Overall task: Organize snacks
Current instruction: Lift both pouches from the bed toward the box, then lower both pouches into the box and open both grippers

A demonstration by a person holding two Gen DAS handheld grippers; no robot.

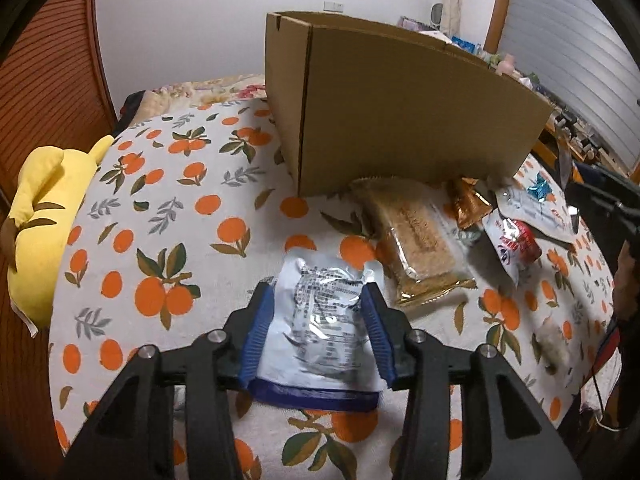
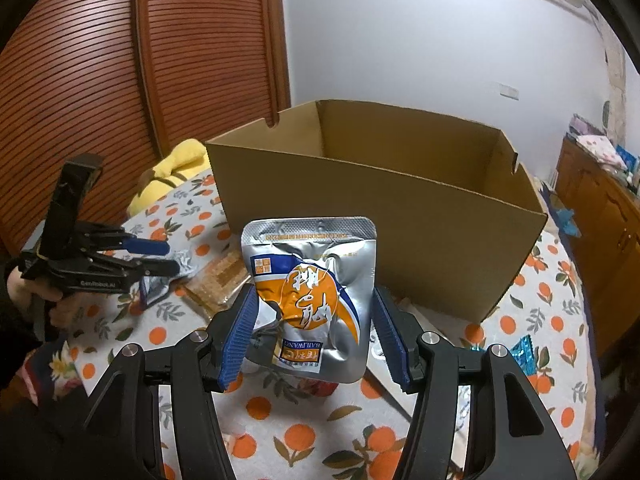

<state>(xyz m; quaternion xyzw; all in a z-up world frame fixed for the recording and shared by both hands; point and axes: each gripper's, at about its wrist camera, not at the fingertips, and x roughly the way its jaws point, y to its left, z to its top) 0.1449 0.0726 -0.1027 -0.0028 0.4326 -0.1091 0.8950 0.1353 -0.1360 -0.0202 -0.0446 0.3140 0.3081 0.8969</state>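
Observation:
My left gripper (image 1: 318,294) is shut on a silver foil pouch (image 1: 320,312) with printed text, low over the orange-print cloth. My right gripper (image 2: 314,300) is shut on a silver and orange foil pouch (image 2: 312,300), held up in front of the open cardboard box (image 2: 400,216). The box (image 1: 400,112) stands behind the loose snacks. The left gripper also shows in the right wrist view (image 2: 160,258), left of the box, with its pouch.
A clear pack of brown biscuits (image 1: 416,240), a small orange packet (image 1: 470,202), a red and white packet (image 1: 514,244) and a white pouch (image 1: 536,208) lie before the box. A yellow plush toy (image 1: 44,220) lies at the left edge. A wooden wardrobe (image 2: 120,60) stands behind.

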